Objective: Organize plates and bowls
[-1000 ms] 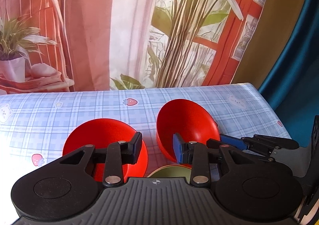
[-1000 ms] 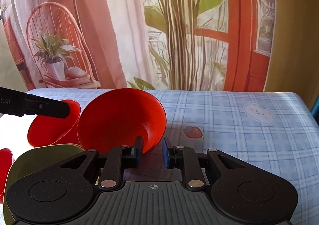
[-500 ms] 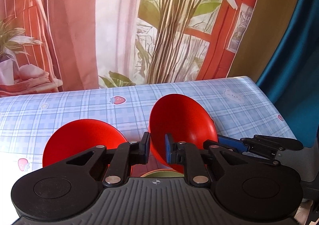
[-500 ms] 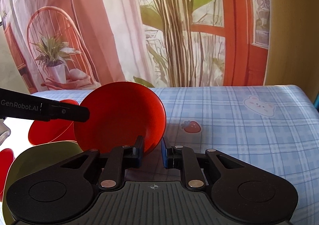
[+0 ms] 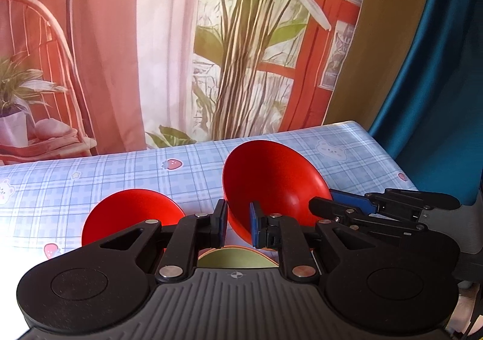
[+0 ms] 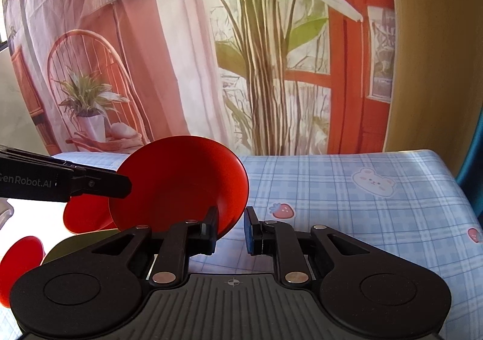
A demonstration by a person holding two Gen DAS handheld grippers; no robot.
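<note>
Both my grippers clench one smooth, round red bowl (image 5: 273, 180): left gripper (image 5: 238, 227) at its 7 o'clock rim, right gripper (image 6: 231, 230) at 5.

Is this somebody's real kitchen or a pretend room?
Probably a staged room: the window, plant and chair are printed on a wrinkled backdrop behind a table with a bear-and-strawberry cloth and red bowls.

The tilted red bowl (image 5: 273, 186) looks like smooth, semi-matt plastic, as does the red bowl (image 5: 132, 216) left of it. The desk (image 6: 347, 195) wears a glossy checked oilcloth. The left gripper (image 5: 238, 224) is matt black plastic with shiny metal rivets.
</note>
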